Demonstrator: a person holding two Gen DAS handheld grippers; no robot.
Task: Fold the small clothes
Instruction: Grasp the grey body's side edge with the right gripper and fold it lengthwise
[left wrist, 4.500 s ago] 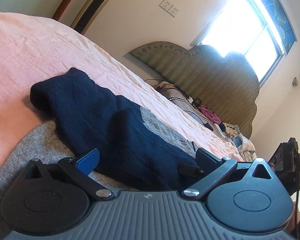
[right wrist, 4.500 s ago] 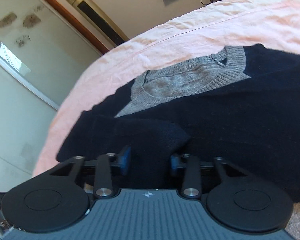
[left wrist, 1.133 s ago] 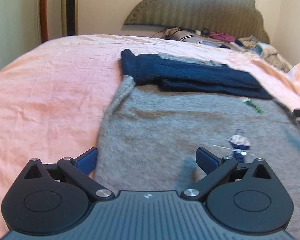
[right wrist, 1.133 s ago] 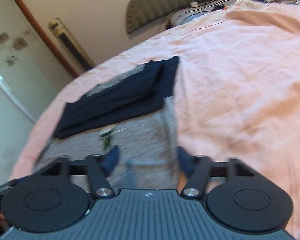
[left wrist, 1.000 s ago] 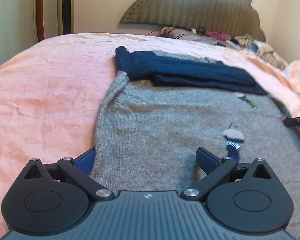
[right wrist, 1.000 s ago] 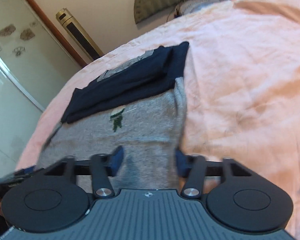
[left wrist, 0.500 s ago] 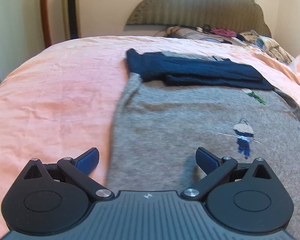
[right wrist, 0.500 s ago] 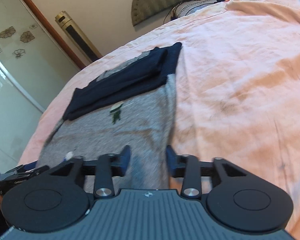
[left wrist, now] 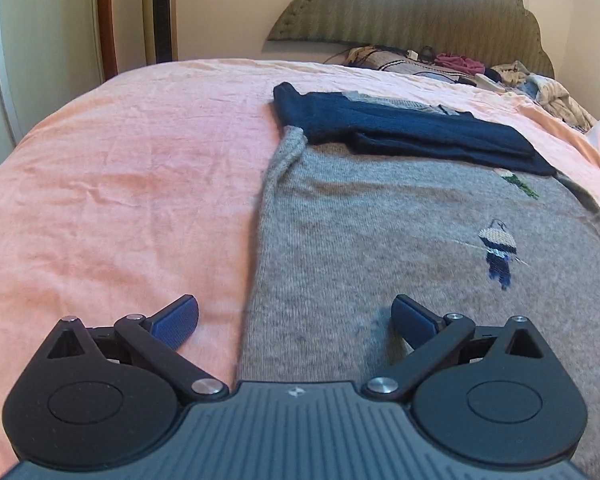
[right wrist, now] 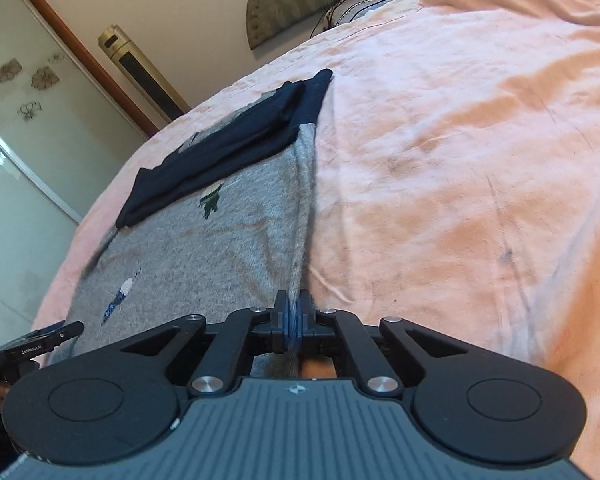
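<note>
1. I had the grey knitted sweater with navy sleeves (left wrist: 380, 232) spread flat on the bed's wrinkled pink sheet (left wrist: 120, 200), filling the centre and right of the left wrist view.
2. Its navy sleeves (left wrist: 412, 132) lay folded across the upper part of the body, in the upper middle of that frame.
3. A small embroidered figure in blue and cream (left wrist: 498, 252) showed on the grey knit at the right of the frame, with a small green motif (left wrist: 520, 184) above it.
4. My left tool (left wrist: 294, 320) stood wide at the bottom of the frame, one blue pad (left wrist: 178, 320) over the pink sheet and the other on the grey knit, with the sweater's left edge between them but not pressed.
5. In the right wrist view, my right tool (right wrist: 296, 326) was closing, its pads narrowed onto the sweater's right edge at lower centre, the grey knit pinched between them and rising as a ridge toward the upper middle.
6. The left tool's tip showed at the lower left edge of the right wrist view, beside the sweater's hem.
7. A padded olive headboard (left wrist: 412, 12) stood at the top of the left view, with a heap of loose clothes (left wrist: 500, 72) below it at upper right.
8. A tall gold tower fan (right wrist: 144, 76) stood against the wall at the upper left of the right view.
</note>
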